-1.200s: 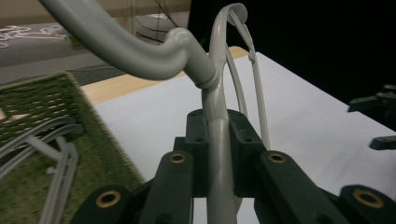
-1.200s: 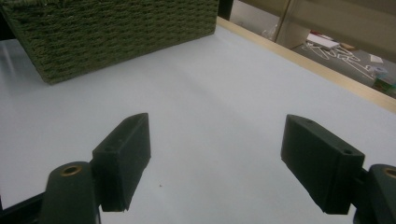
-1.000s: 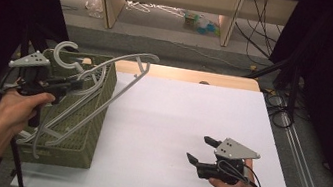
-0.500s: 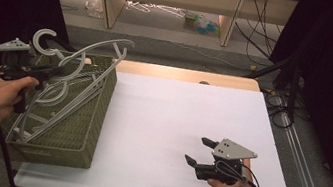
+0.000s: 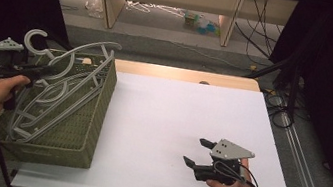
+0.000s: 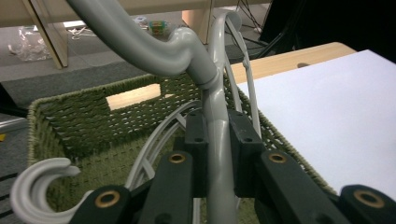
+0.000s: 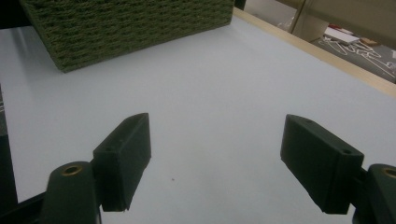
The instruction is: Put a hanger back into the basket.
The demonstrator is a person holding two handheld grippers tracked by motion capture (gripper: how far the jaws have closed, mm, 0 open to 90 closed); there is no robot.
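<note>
A green woven basket stands at the table's left side, with several grey plastic hangers lying in it. My left gripper is over the basket's left rim and is shut on the stem of one grey hanger, which lies slanted across the top of the pile. In the left gripper view the pads pinch that hanger just below its curved neck, above the basket. My right gripper rests low over the white tabletop at the front right, open, with nothing between its jaws.
A white sheet covers the table, with a wooden strip along its far edge. A loose hanger hook curls at the basket's near corner. Beyond the table, hangers and small items lie on the floor. Cables hang at the right.
My left hand has carried the held hanger to the left, from overhanging the basket's right side to lying over the pile inside it. The right gripper has stayed where it was.
</note>
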